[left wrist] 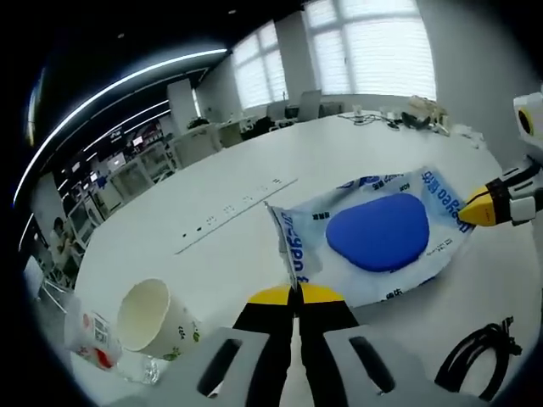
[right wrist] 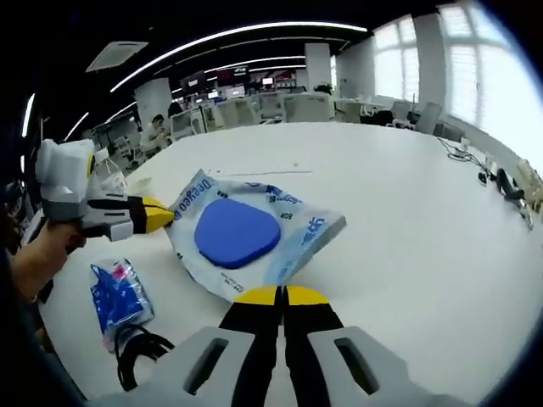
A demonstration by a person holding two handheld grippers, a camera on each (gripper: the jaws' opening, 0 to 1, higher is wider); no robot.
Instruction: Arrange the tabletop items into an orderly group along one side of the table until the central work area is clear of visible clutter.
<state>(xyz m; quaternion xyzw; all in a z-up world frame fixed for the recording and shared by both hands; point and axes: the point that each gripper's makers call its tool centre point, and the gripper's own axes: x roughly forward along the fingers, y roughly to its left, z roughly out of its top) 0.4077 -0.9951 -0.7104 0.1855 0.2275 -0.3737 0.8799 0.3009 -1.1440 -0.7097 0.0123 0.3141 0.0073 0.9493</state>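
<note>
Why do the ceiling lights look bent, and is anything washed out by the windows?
Left gripper view: the fisheye lens bows the ceiling light strips into arcs; the windows are blown out white. Right gripper view: the same curving of light strips, bright windows, soft glare on the white table; the blue-and-white packet stays sharp.

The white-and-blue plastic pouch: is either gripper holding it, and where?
Both are. The left gripper pinches one edge of the white plastic pouch with the blue oval pad inside, and the right gripper is shut on the opposite edge.

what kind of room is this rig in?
Probably an open-plan office: a large white table, rows of desks with monitors behind it, blinds-covered windows, and long ceiling light strips.
</note>
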